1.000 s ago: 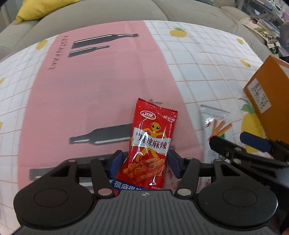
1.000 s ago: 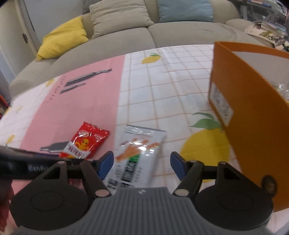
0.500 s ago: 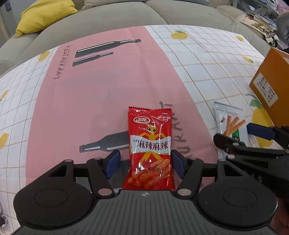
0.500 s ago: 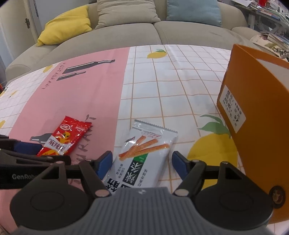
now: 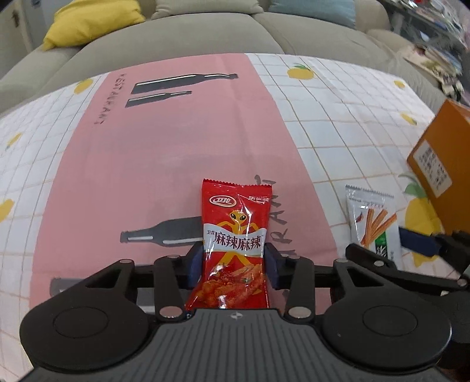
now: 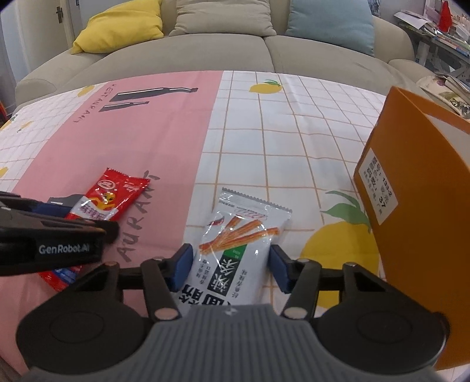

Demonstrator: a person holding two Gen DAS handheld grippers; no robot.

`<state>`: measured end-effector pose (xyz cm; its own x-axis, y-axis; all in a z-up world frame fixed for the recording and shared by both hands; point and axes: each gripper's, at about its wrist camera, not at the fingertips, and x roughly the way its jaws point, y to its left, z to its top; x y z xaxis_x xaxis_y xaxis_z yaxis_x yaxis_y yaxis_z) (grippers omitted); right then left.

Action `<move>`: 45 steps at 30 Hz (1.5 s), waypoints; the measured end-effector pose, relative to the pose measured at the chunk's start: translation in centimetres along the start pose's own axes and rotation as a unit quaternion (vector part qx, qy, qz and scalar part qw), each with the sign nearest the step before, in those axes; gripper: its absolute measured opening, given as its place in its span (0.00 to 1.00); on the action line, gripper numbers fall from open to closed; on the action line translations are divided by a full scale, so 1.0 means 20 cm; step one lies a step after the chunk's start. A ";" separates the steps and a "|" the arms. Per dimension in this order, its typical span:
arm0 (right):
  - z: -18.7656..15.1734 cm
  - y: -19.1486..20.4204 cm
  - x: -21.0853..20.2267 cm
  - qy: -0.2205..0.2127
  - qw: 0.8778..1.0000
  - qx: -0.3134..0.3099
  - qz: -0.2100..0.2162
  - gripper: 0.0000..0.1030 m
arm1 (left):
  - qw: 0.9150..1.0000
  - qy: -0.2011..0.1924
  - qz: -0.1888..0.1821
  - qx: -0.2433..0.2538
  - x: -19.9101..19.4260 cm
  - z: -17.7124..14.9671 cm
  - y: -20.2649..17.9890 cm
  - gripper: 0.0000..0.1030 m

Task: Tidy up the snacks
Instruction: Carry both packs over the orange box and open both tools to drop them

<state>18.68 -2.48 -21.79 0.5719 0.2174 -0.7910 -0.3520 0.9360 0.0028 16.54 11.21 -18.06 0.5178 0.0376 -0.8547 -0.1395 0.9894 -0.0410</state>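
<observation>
left wrist view: left gripper (image 5: 233, 266) jaws just closing, pads touching the red packet (image 5: 235, 249) between them, long axis pointing straight ahead; squeeze mid-body, lift level | right wrist view: right gripper (image 6: 229, 269) just closing around the white packet (image 6: 235, 249), contact unclear, packet tilted slightly right of ahead on the bench (image 6: 264, 141); centre first; orange box (image 6: 411, 191) to the right

Grey sofa (image 6: 264, 53) behind the table; yellow cushion (image 6: 117, 28) on it.

Black claw (image 5: 234, 266), blue pads (image 5: 196, 264)
</observation>
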 end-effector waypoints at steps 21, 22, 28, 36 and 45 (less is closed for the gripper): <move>-0.01 -0.10 -0.25 -0.003 0.996 0.074 0.052 0.48 | 0.996 -0.032 -0.045 -0.075 -0.34 -0.05 -0.04 0.40; 0.00 -0.10 -0.28 -0.005 0.996 0.075 0.054 0.48 | 0.995 -0.035 -0.045 -0.077 -0.37 -0.05 -0.04 0.40; -0.01 -0.12 -0.42 0.004 0.994 0.086 0.075 0.47 | 0.994 -0.044 -0.051 -0.090 -0.50 -0.05 -0.04 0.40; 0.02 -0.23 -0.66 -0.013 0.993 0.095 0.076 0.47 | 0.992 -0.065 -0.072 -0.079 -0.69 -0.04 -0.14 0.40; 0.10 -0.48 -0.96 -0.038 0.994 0.072 0.070 0.47 | 0.986 -0.079 -0.142 -0.042 -0.85 0.05 -0.41 0.40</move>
<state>12.60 -15.03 -5.41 0.5813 0.3634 -0.7280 -0.3248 0.9240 0.2019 9.74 2.63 -2.64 0.6699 -0.2116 -0.7116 -0.0353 0.9483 -0.3153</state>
